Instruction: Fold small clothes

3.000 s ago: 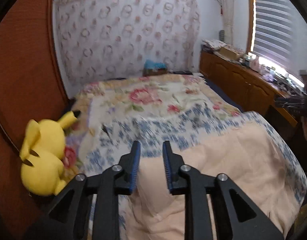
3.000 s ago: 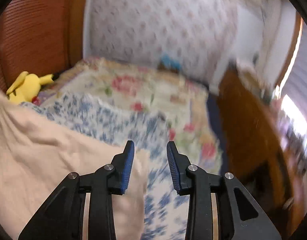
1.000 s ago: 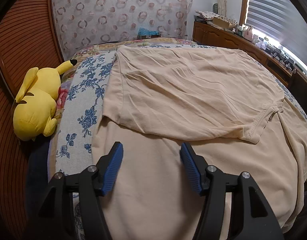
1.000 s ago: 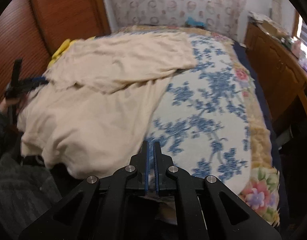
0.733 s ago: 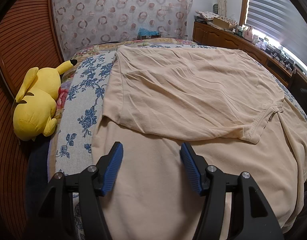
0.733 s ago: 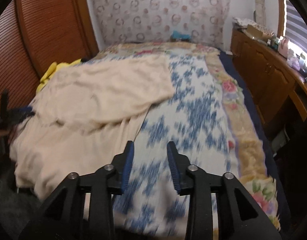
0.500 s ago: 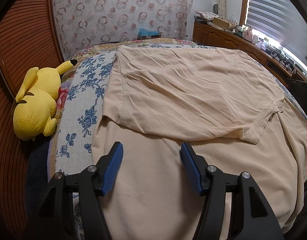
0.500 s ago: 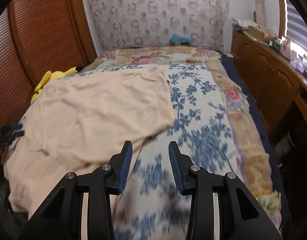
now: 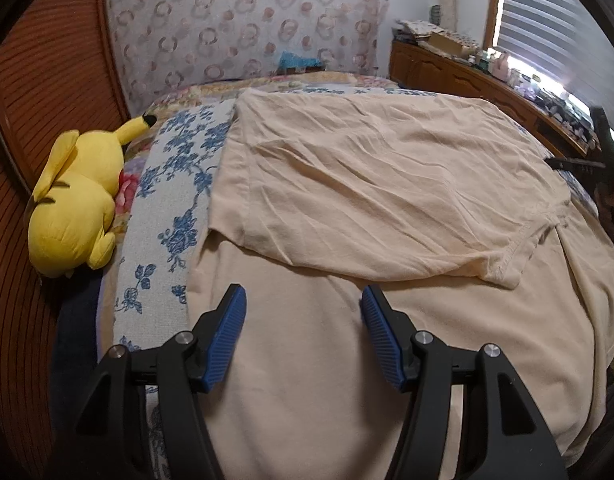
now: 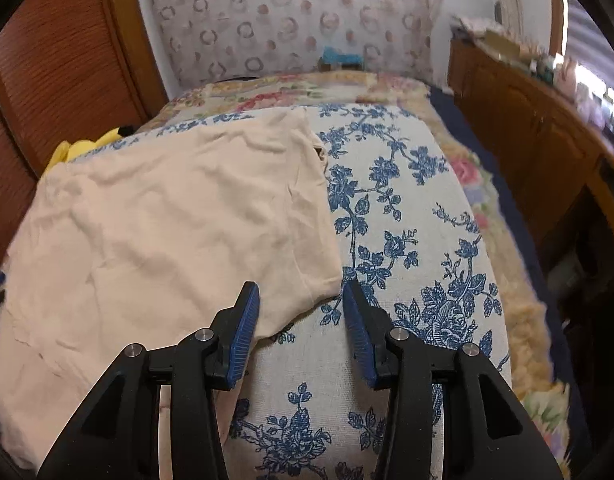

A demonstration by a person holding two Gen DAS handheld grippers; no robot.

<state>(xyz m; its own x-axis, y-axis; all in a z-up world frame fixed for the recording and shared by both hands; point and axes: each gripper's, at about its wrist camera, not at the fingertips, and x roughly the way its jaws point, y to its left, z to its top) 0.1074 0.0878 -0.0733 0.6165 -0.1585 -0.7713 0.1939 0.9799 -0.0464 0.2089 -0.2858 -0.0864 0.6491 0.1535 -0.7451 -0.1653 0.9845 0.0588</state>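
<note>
A peach T-shirt (image 9: pixel 367 184) lies spread on the bed, its upper part folded down over the lower. My left gripper (image 9: pixel 303 300) hovers open above the shirt's lower layer, just short of the fold's edge, with nothing between its fingers. In the right wrist view the shirt (image 10: pixel 179 216) covers the bed's left half. My right gripper (image 10: pixel 300 296) is just short of the folded flap's near right corner. Its jaws are opening and the pads press on nothing. At the far right of the left wrist view a dark gripper frame (image 9: pixel 579 162) shows, held by a hand.
A yellow plush toy (image 9: pixel 75 200) lies on the bed's left edge against a slatted wooden door (image 9: pixel 47 80). The blue-floral cover (image 10: pixel 407 240) is bare right of the shirt. A wooden cabinet (image 10: pixel 547 132) with clutter on top runs along the right side.
My right gripper has gone from shut to open and moved from the bed's near edge up to the folded flap's corner. The left gripper and the shirt have not moved.
</note>
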